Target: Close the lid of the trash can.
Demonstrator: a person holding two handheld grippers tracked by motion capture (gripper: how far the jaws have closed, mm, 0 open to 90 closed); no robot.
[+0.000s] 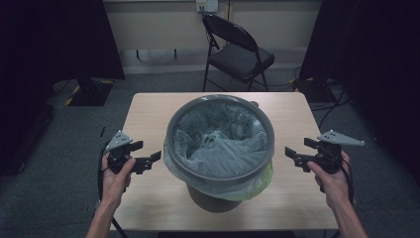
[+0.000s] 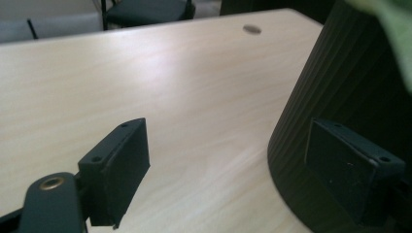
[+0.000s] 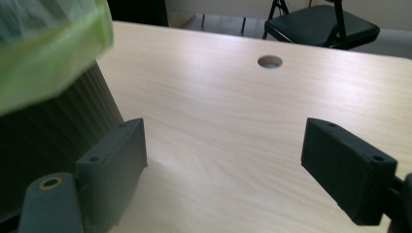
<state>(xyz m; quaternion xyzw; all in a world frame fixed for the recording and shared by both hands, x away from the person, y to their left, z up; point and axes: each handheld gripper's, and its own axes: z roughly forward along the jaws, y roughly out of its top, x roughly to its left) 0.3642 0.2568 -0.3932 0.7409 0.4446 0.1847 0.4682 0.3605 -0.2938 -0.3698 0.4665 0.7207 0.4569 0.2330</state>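
A dark grey ribbed bin point(image 1: 220, 97) stands on the middle of the table, lined with a pale greenish plastic bag point(image 1: 220, 141) whose edge folds over the rim. My left gripper point(image 1: 147, 152) hovers just left of the bin, jaws open and pointing at it. In the left gripper view that gripper point(image 2: 228, 145) is low over the wood, its right jaw in front of the bin wall point(image 2: 340, 73). My right gripper point(image 1: 297, 148) is open on the bin's right side. In the right gripper view its jaws point(image 3: 223, 141) hold nothing, with the bin wall point(image 3: 48, 126) and bag overhang point(image 3: 48, 43) to the left.
The light wooden table point(image 1: 148, 198) has a round cable hole point(image 3: 270, 61) near its far edge. A black folding chair point(image 1: 237, 49) stands beyond the table. Dark curtains hang at both sides of the room, with grey carpet around the table.
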